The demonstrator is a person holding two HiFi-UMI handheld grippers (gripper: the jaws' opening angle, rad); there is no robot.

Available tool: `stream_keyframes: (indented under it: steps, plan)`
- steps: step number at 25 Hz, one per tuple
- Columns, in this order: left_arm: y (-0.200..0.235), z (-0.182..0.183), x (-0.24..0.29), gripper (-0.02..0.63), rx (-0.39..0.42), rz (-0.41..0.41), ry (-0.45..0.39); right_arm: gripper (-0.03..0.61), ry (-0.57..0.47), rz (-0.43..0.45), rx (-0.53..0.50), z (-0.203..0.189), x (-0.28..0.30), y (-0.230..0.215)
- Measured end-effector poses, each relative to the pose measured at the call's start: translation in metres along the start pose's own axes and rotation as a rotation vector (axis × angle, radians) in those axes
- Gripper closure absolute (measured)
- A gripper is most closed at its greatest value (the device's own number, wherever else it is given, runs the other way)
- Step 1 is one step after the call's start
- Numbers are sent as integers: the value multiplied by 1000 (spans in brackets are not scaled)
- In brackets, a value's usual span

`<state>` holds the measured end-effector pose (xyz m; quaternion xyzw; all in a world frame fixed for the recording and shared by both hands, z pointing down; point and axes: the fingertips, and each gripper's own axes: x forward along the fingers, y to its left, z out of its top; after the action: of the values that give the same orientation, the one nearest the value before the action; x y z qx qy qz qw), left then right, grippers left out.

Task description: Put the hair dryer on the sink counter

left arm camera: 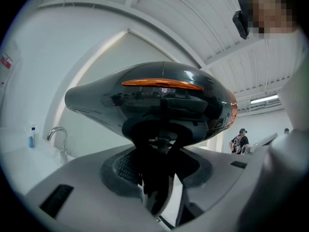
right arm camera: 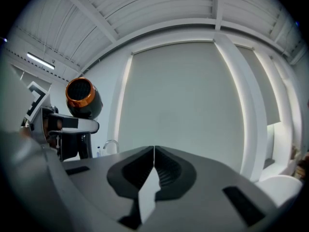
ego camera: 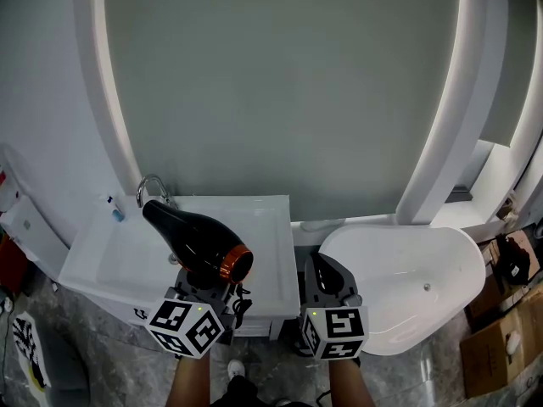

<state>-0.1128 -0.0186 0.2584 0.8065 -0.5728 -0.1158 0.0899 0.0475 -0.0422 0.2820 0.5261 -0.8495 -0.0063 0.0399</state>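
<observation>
Ahead and left of the left gripper's (ego camera: 199,291) jaws, a small blue bottle (ego camera: 113,209) and a curved faucet (ego camera: 151,186) stand at the back of the white sink counter (ego camera: 97,257). Those jaws pinch the handle of the black hair dryer (ego camera: 197,240), and its orange-ringed body sits above them. The right gripper's (ego camera: 327,275) jaws are pressed together, with a white bathtub (ego camera: 441,253) ahead to their right.

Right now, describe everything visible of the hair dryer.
The hair dryer is glossy black, plastic by its look, with an orange ring at its wide end and an orange stripe on the body. The left gripper clamps its handle; the narrow end points toward the faucet. It is not yet resting on the sink counter.
</observation>
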Motion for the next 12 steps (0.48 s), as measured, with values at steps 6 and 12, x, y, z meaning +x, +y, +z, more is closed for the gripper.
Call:
stream_keyframes:
  steps: [6,12]
  plan:
    - [25,-2,28,437,-28,-19,18,557,12,-11,-2,1,37,1]
    - [47,-1,50,437,-50,-49,33,557,25,-43,1,2,68,3]
